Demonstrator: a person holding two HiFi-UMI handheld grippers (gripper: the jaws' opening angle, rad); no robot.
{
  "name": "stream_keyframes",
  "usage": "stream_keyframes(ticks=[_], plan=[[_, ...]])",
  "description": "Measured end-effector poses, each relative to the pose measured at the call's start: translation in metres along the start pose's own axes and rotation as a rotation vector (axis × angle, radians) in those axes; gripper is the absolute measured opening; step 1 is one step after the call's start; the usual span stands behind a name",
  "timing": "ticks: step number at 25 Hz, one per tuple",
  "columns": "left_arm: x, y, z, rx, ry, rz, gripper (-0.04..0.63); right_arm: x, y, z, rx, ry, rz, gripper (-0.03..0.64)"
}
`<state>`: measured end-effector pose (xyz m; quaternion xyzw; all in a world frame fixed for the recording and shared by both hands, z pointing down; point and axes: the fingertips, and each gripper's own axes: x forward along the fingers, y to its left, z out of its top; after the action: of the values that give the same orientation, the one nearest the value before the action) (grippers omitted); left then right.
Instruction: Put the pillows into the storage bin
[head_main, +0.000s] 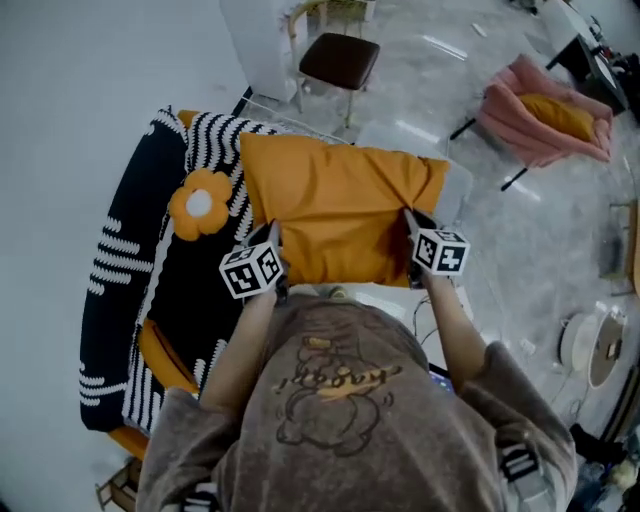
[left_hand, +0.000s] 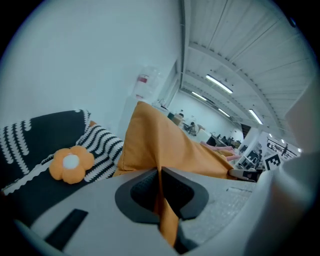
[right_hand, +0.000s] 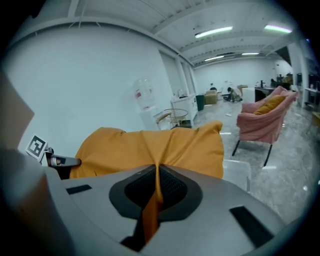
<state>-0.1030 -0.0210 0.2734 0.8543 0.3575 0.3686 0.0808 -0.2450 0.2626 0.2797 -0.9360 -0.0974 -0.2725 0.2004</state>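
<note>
The orange pillow (head_main: 340, 210) is hanging in the air between both tongs, seemingly spread above the clear storage bin (head_main: 456, 193) and not yet inside it; the left tongs (left_hand: 160, 175) are pinching a fold of its cover at one near corner; the right tongs (right_hand: 157, 172) are pinching the other. It is looking light, soft and squashy, sagging between the two holds; corner grips seem apt, though thin cloth could slide out. What the bin is holding is hidden beneath the pillow; a second orange pillow (head_main: 555, 115) is lying on the pink armchair (head_main: 515, 130), well apart.
</note>
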Motion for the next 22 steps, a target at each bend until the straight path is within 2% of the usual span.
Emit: stream_keyframes(ticks=[7,10,17,22], plan=[[0.109,-0.112,0.006,0.155,0.114,-0.19,0.011,-0.048,-0.125,-0.002,0.15,-0.073,-0.217,0.012],[0.157,-0.149,0.012,0.194,0.162,-0.25,0.012,-0.054,-0.166,0.01,0.192,-0.093,-0.285,0.012],[0.263,-0.211,0.041,0.262,0.258,-0.347,0.011,-0.037,-0.245,0.046,0.27,-0.087,-0.4,0.012],[0.327,-0.235,0.062,0.305,0.324,-0.389,0.011,-0.011,-0.283,0.074,0.312,-0.093,-0.45,0.012]])
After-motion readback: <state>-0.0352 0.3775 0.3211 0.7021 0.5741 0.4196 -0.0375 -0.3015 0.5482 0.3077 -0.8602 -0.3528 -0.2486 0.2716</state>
